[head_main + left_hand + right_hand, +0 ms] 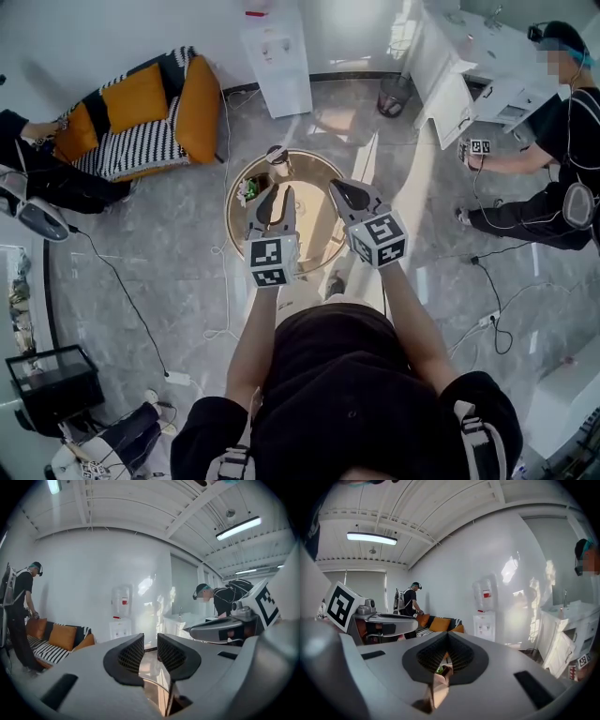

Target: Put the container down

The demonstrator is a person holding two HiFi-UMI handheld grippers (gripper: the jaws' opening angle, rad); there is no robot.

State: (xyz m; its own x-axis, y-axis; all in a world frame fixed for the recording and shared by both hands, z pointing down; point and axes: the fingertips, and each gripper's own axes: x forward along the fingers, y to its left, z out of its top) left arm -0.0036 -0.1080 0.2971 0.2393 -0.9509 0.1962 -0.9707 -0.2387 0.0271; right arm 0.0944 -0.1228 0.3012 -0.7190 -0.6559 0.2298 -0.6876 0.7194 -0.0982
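Our left gripper [280, 191] and right gripper [337, 187] are grey plastic, with black mesh-textured pads [131, 654] and black-and-white square-marker cubes [270, 260]. We see a round tan wooden table [232, 211], a grey marbled floor [169, 253], a black-and-white striped sofa [141, 152] with orange cushions [131, 98], and a white water dispenser [278, 56].

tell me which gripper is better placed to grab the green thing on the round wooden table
Likely left. The left gripper hangs nearest the small green item on the left part of the round wooden table, jaws slightly apart and empty. The right gripper is over the other side, jaws shut.
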